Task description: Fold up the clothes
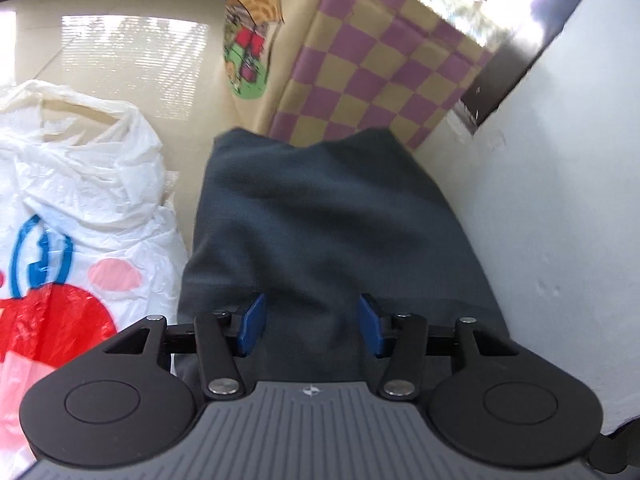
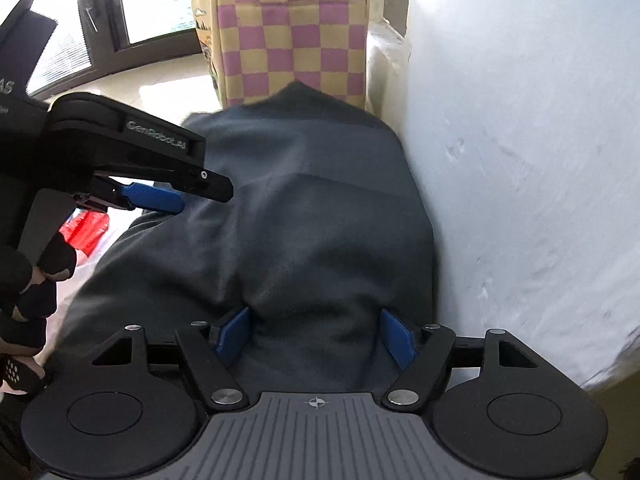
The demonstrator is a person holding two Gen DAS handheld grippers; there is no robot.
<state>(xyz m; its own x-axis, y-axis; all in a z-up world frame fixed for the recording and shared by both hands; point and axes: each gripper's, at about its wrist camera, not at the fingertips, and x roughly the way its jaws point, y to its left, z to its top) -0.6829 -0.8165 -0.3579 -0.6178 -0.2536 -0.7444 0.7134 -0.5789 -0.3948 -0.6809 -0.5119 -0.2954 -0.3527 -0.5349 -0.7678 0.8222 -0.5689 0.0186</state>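
Note:
A dark grey-blue garment (image 1: pixel 320 232) lies folded into a long strip on the pale floor, close against a white wall. In the left wrist view my left gripper (image 1: pixel 312 326) hovers over its near end, blue pads apart with only cloth beneath them. The right wrist view shows the same garment (image 2: pixel 288 220), with my right gripper (image 2: pixel 316 338) open at the near end. A hump of cloth rises between its widely spread pads, which do not pinch it. My left gripper (image 2: pixel 180 200) also shows there from the side, low over the garment's left edge.
A purple-and-tan checked tote bag (image 1: pixel 372 60) (image 2: pixel 292 40) stands at the garment's far end. A white plastic bag (image 1: pixel 80 208) with red and blue print sits left of it. The white wall (image 2: pixel 520 160) runs along the right. A gloved hand (image 2: pixel 28 280) holds the left gripper.

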